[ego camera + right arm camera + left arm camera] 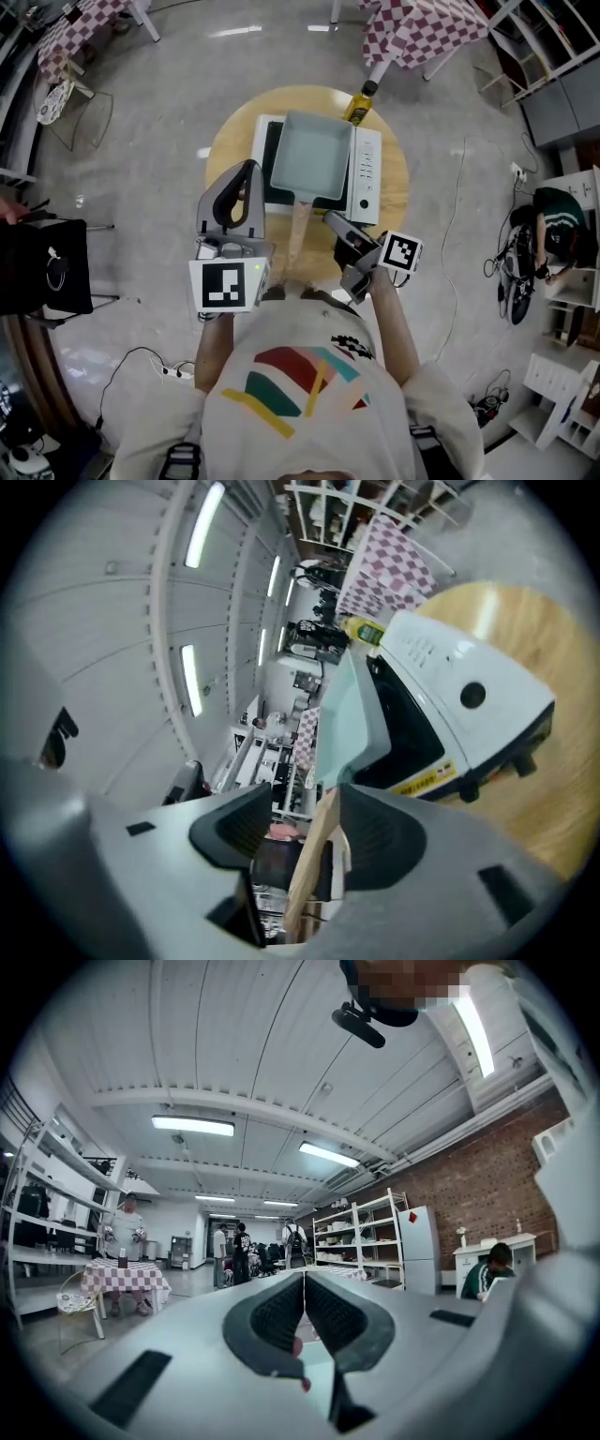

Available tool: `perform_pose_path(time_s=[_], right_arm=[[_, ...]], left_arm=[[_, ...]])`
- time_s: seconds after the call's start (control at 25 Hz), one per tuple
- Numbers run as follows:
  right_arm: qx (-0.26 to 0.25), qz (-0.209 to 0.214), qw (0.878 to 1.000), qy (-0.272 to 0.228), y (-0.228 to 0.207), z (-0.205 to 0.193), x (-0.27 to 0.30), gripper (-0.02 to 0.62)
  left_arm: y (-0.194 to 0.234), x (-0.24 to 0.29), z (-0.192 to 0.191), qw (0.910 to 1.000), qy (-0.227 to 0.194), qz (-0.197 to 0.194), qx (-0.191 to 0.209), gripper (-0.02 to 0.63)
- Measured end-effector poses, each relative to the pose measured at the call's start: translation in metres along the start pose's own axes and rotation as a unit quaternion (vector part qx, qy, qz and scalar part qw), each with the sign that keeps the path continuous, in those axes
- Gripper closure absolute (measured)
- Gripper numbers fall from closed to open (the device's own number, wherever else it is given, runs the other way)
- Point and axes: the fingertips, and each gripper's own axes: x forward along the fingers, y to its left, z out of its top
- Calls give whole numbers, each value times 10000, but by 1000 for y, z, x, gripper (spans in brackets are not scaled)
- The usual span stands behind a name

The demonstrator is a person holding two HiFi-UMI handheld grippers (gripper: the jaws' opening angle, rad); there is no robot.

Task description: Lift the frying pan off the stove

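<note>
We find the frying pan [309,157], square and pale green, sitting flat on the dark cooking surface of the white stove [367,173], which stands on the round wooden desk [234,141]. The pan's wooden handle [314,855] projects from the near side of the pan towards the person and reaches past the front of the stove. The right claw [305,822] is rolled onto its side with its jaws standing wide apart. The handle passes between them, lying close against one pad and clear of the other, so there is no grip on it. The left claw [304,1279] is held up to the left of the stove and apart from it. It points level into the room, its jaws are closed tip to tip, and it holds nothing. A yellow-green bottle [360,101] stands on the desk just behind the far corner of the stove.
</note>
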Motion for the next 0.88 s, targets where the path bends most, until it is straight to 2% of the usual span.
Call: perform_pose_path(time_s=[0.12,0.2,0.32,0.48,0.88], right_arm=[[888,379,9949,293,-13,-21,14,403],[1215,704,9886,549,-13,-32,23,402],[1412,929,9810,950,-13,-50,36,402],[1750,1132,9693,1307,-11,-68,53,402],[2022,1489,9524,1730,14,-77,81,426]], left_arm=[[2,-2,-2,10000,16,15,2,600],[2,-3,-4,10000,51,20,10,600],[1,-6,-10,9998,197,-5,26,600],[3,-6,-10,9999,156,64,8,600],[7,-13,-18,9994,343,79,31,600]])
